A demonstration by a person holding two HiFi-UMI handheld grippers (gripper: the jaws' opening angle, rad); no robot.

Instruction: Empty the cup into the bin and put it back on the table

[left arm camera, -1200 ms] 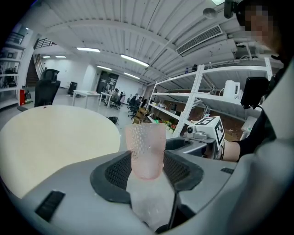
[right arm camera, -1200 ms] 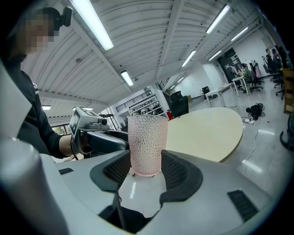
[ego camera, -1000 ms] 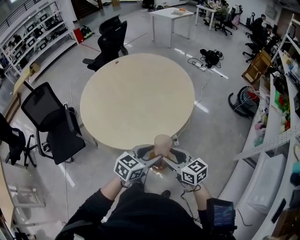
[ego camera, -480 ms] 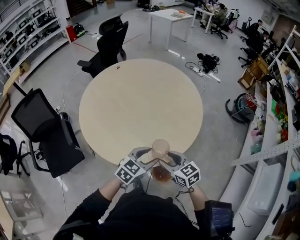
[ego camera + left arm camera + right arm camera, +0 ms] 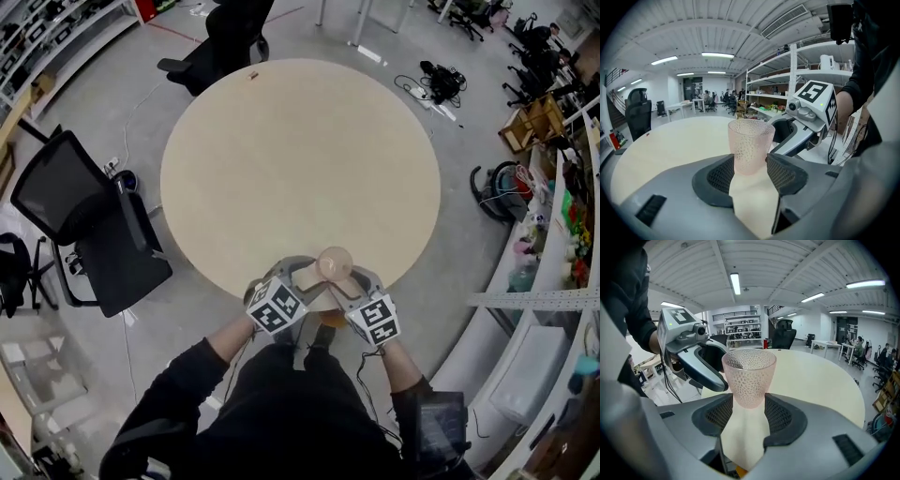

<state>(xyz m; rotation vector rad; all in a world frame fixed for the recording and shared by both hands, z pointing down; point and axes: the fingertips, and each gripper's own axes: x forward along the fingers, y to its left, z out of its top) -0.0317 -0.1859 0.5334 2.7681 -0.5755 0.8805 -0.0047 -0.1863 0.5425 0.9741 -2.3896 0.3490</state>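
- Clamping the upright pink cup low down, the left gripper and right gripper each squeezed it between their jaws.
- It was by the desk's near edge.

Cup between left claw and right claw at table edge

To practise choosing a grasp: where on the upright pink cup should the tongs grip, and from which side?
Grip the cup low on its wall, coming in level from the side. It stands upright and narrows toward its base, so the lower part fits the tongs; the dimpled wall probably resists slipping. The left tongs and right tongs both clamp it there.
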